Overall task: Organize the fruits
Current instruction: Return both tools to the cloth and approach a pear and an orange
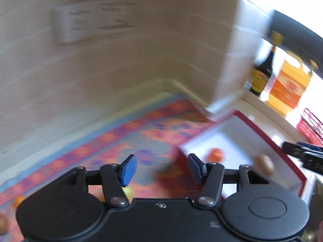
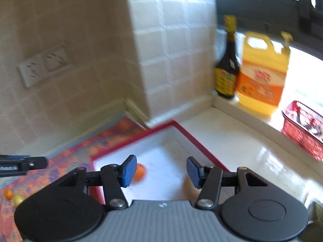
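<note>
Both views are motion-blurred, so fruit types are hard to tell. Left gripper [image 1: 162, 169] has its jaws spread, nothing between the pads; right gripper [image 2: 160, 171] likewise, empty. The red-rimmed white tray [image 2: 198, 140] sits on the counter [image 2: 232, 139] by the patterned mat [image 1: 129, 133], near the tiled wall corner. Inside: an orange fruit [image 2: 139, 171], partly hidden by the right gripper's pad, and a brownish fruit [image 1: 264, 164] near the tray's right edge. Only the right view shows fruit on the mat's left end – small orange [image 2: 8, 194], yellowish one [image 2: 18, 199]. Dark bottle [image 2: 226, 64], yellow jug [image 2: 262, 74] and red basket [image 2: 302, 129] on the counter's far-right side – basket cut off.
</note>
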The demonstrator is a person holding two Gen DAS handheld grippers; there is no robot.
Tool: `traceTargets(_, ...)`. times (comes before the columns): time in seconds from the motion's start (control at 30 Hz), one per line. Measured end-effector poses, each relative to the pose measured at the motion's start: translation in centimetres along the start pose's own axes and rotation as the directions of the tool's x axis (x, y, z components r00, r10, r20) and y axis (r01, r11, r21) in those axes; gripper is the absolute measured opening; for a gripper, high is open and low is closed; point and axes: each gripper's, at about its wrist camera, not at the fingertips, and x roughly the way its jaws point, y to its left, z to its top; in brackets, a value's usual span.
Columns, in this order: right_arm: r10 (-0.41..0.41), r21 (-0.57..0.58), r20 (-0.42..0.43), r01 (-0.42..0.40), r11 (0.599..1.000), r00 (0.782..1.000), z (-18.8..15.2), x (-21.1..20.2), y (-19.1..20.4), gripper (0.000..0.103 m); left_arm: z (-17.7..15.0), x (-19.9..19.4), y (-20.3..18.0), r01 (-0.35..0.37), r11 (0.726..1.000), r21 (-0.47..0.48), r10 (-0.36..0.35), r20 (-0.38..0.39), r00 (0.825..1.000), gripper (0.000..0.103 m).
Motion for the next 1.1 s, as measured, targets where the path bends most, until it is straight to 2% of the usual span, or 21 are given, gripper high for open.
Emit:
traceTargets(0.1, 0.04, -0.024, 0.022, -0.039, 0.999, 0.999, 0.6, -1.0, 3.0, 0.057, 0.0, -3.1, 5.1, -0.084, 0.994, -0.067, 0.087, 0.035, 0.996, 0.068)
traceTargets(0.23, 0.092, -0.072, 0.021, -0.091, 0.993, 0.995, 0.6, -1.5, 7.4, 0.057, -1.3, -6.9, 11.0, -0.179, 0.973, -0.143, 0.19, 0.065, 0.98, 0.072)
traceTargets(0.33, 0.118, -0.103, 0.0, -0.117, 0.988, 0.993, 0.2, -1.5, 10.2, 0.057, -3.5, -8.5, 14.3, -0.233, 0.952, -0.2, 0.249, 0.057, 0.967, 0.075)
traceTargets(0.4, 0.132, -0.124, -0.021, -0.134, 0.983, 0.991, -0.5, -1.4, 11.8, 0.058, -5.4, -8.9, 15.9, -0.246, 0.938, -0.243, 0.261, 0.033, 0.965, 0.075)
traceTargets(0.53, 0.124, -0.168, -0.083, -0.137, 0.976, 0.989, -3.0, -0.5, 14.2, 0.058, -9.0, -8.0, 17.8, -0.223, 0.927, -0.302, 0.225, -0.027, 0.974, 0.075)
traceTargets(0.73, 0.08, -0.152, -0.192, -0.111, 0.982, 0.978, -6.6, 1.2, 15.1, 0.058, -12.5, -4.7, 16.4, -0.105, 0.948, -0.299, 0.081, -0.092, 0.992, 0.075)
traceTargets(0.9, 0.051, -0.114, -0.251, -0.082, 0.99, 0.967, -8.3, 2.0, 14.3, 0.058, -13.1, -1.8, 14.9, -0.051, 0.974, -0.221, 0.02, -0.138, 0.99, 0.078)
traceTargets(1.1, 0.026, -0.036, -0.277, -0.037, 0.999, 0.96, -9.3, 3.1, 13.4, 0.064, -13.3, 1.1, 14.7, 0.033, 0.981, -0.191, -0.069, -0.184, 0.981, 0.082)
